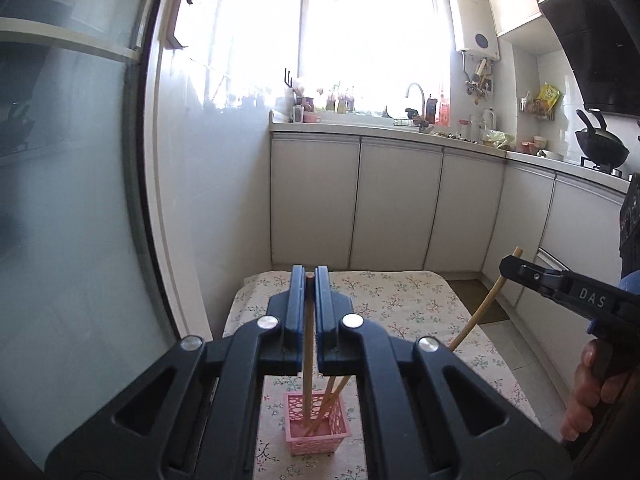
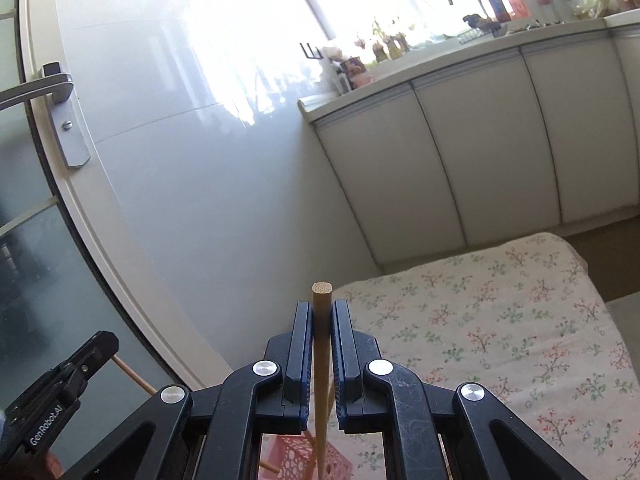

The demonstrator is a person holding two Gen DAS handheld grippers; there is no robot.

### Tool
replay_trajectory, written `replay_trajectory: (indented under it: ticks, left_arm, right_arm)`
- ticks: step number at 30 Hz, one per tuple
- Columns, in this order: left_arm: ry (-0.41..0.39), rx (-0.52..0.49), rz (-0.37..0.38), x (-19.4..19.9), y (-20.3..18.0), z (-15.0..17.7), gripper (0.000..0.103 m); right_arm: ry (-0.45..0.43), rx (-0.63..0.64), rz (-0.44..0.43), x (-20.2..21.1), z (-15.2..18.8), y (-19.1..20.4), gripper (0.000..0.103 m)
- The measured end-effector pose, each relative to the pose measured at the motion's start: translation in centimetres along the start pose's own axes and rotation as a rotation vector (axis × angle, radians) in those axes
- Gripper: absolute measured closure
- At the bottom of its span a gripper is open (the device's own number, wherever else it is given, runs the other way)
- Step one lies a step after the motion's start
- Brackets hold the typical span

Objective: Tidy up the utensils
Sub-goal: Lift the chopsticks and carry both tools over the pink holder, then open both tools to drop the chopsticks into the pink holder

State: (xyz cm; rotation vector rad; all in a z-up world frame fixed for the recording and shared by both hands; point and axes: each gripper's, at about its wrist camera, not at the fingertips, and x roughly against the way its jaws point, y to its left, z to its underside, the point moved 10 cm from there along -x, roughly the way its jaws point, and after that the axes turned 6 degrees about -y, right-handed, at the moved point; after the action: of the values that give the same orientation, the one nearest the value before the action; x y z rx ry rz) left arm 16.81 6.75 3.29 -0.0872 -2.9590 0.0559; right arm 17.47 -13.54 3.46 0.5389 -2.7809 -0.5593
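A pink lattice basket (image 1: pixel 318 426) stands on the floral tablecloth (image 1: pixel 400 304); it also shows in the right wrist view (image 2: pixel 292 458). My left gripper (image 1: pixel 310 276) is shut on a wooden chopstick (image 1: pixel 307 360) whose lower end is inside the basket. Two more chopsticks (image 1: pixel 334 396) lean in the basket. My right gripper (image 2: pixel 322 308) is shut on another chopstick (image 2: pixel 321 360) held upright above the basket; it shows at the right of the left wrist view (image 1: pixel 516 266) with its chopstick (image 1: pixel 480 312) slanting down.
A glass door with a metal handle (image 2: pixel 60 96) stands at the left. White kitchen cabinets (image 1: pixel 392 200) and a counter with a sink tap (image 1: pixel 416 96) lie behind the table. A wok (image 1: pixel 600 146) sits on the stove at the right.
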Motion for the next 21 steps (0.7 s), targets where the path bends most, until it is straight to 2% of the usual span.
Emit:
replay_trajectory:
  ticks: [7, 13, 21]
  left_arm:
    - [0.056, -0.052, 0.008, -3.8, -0.8, 2.3, 0.098]
    - [0.093, -0.095, 0.01, -4.9, -1.2, 4.1, 0.098]
    - [0.154, -0.087, 0.008, -5.9, -1.1, 5.3, 0.098]
  right_arm:
    - [0.039, 0.023, -0.036, -3.9, 3.0, 1.1, 0.095]
    - [0.107, 0.016, -0.024, -6.5, 6.0, 0.3, 0.095]
    - [0.135, -0.014, -0.02, -7.5, 7.4, -0.8, 0.094]
